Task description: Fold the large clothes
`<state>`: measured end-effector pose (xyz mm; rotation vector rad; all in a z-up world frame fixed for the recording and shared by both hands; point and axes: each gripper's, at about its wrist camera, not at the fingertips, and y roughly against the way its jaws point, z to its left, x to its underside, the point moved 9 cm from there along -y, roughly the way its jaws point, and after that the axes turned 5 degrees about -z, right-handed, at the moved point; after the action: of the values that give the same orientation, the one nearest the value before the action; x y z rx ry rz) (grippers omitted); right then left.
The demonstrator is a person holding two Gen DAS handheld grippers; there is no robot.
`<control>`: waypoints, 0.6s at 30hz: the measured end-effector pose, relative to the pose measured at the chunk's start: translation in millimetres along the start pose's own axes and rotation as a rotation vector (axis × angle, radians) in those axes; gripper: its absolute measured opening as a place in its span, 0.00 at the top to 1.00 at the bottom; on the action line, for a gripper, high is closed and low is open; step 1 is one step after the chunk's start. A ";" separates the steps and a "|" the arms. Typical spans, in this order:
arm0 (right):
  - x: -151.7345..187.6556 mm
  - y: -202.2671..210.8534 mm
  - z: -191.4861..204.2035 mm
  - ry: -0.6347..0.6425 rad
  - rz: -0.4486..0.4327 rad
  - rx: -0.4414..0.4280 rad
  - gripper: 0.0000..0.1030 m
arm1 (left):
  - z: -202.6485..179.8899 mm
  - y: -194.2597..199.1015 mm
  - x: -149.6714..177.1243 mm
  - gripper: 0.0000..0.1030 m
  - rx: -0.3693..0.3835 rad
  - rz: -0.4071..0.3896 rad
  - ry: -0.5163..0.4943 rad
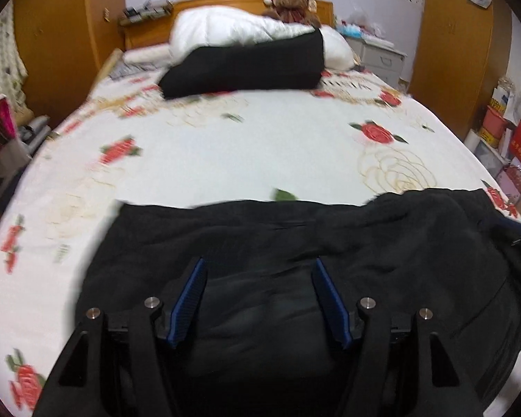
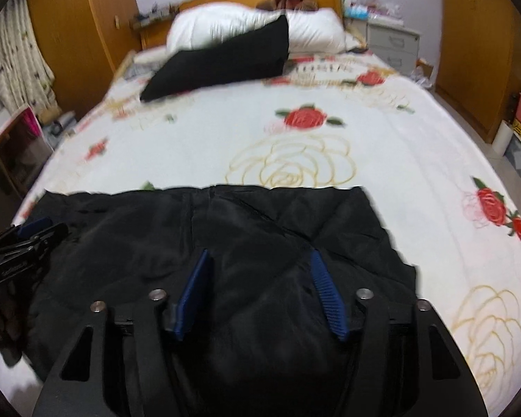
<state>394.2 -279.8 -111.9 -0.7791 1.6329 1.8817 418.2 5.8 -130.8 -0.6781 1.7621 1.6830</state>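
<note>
Both grippers hang over a black garment [image 1: 295, 243] spread across the near end of the bed [image 1: 225, 146], its far edge lying in a fairly straight line across the rose-print sheet. The left gripper [image 1: 258, 267] has its blue-padded fingers wide apart with nothing between them, only dark cloth underneath. Same story on the right: the right gripper [image 2: 260, 260] is spread wide above the garment's other half and holds nothing. The garment fills the lower part of both views; whether it is a coat or trousers is hard to say from this angle, though a seam or zip line runs up its middle in the right view.

Up by the headboard there's a second black piece [image 1: 243, 66] resting against a white pillow [image 1: 225, 27], looking already folded and set aside, a teddy bear [image 1: 295, 3] behind it.

So my read: this is between folds, or just before the first grab. The next move calls for each gripper to drop onto an edge or corner on its own side, pinch the cloth cleanly, and carry it over evenly so the fold lands square.
</note>
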 end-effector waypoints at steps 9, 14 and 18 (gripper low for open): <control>39.8 -16.5 -40.5 -0.060 0.052 0.038 0.65 | 83.1 -6.0 41.4 0.34 -0.073 0.021 0.126; 41.2 -38.5 -46.3 -0.055 0.066 0.058 0.65 | 84.2 -25.9 47.6 0.32 -0.065 0.009 0.177; 42.1 -43.2 -47.0 -0.049 0.082 0.065 0.65 | 83.1 -25.3 48.3 0.32 -0.064 0.018 0.184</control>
<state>399.7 -319.9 -176.9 -0.6435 1.7105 1.8782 409.7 89.1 -184.3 -0.8724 1.8500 1.7424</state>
